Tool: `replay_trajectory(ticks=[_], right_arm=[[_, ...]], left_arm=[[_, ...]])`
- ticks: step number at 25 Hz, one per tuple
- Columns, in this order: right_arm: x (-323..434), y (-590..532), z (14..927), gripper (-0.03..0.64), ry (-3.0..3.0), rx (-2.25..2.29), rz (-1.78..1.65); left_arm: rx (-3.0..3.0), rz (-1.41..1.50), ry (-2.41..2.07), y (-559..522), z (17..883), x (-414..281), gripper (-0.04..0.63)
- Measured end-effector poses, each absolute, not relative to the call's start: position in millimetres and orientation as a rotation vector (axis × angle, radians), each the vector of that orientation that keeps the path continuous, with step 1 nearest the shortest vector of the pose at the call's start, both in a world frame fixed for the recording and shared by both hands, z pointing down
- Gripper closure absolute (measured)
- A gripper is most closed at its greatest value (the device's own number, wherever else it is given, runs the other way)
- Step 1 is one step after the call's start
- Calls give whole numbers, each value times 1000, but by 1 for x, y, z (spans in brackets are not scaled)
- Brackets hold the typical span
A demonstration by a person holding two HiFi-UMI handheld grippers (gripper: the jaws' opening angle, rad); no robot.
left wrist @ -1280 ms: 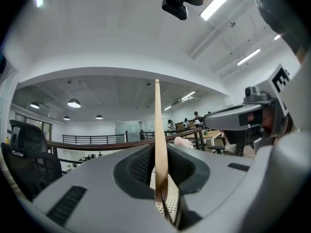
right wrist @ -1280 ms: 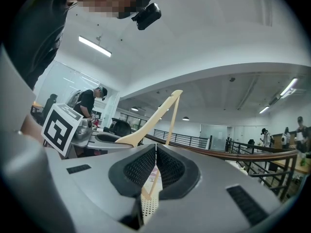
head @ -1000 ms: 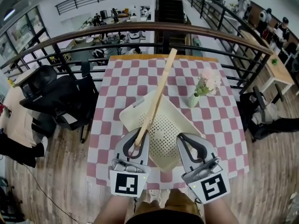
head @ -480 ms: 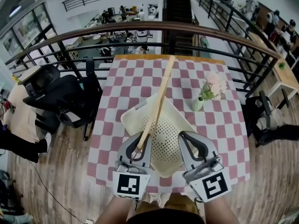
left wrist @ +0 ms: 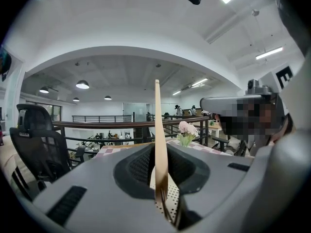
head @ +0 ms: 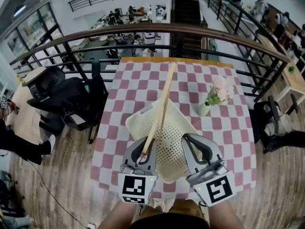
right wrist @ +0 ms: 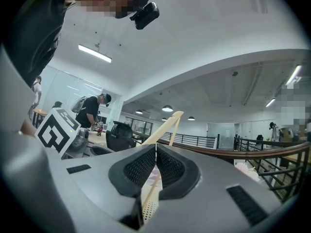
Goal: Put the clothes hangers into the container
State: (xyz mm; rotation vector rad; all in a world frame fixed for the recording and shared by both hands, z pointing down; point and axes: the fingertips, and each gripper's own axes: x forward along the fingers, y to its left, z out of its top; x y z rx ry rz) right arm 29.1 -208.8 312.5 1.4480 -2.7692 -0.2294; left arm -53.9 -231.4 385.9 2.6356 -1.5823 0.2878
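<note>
A long wooden clothes hanger (head: 162, 104) slants from my left gripper (head: 143, 148) across the cream perforated container (head: 139, 119) toward the far table edge. The left gripper is shut on the hanger's near end, and in the left gripper view the hanger (left wrist: 158, 130) rises straight up from between the jaws of the left gripper (left wrist: 163, 181). The holed container floor (left wrist: 171, 204) shows below them. My right gripper (head: 193, 141) hovers over the container's near right corner, shut and empty. The right gripper view shows the right gripper (right wrist: 155, 155) with its pads together and the hanger (right wrist: 164, 126) beyond on the left.
The container lies on a red-and-white checked table (head: 133, 80). A small vase of pink flowers (head: 213, 95) stands to the right of the container. A dark railing (head: 143, 30) runs behind the table, and a black office chair (head: 62, 99) stands at its left.
My left gripper has sunk a little with the hanger, whose far end now lies lower over the table. The right gripper has shifted slightly sideways.
</note>
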Motion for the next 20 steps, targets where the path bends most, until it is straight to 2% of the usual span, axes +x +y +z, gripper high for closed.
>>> replay_trajectory(ticks=[20], right_arm=[[31, -212, 310, 583, -2771, 1432, -231]], left_arm=[[2363, 416, -1403, -232, 420, -44, 537]])
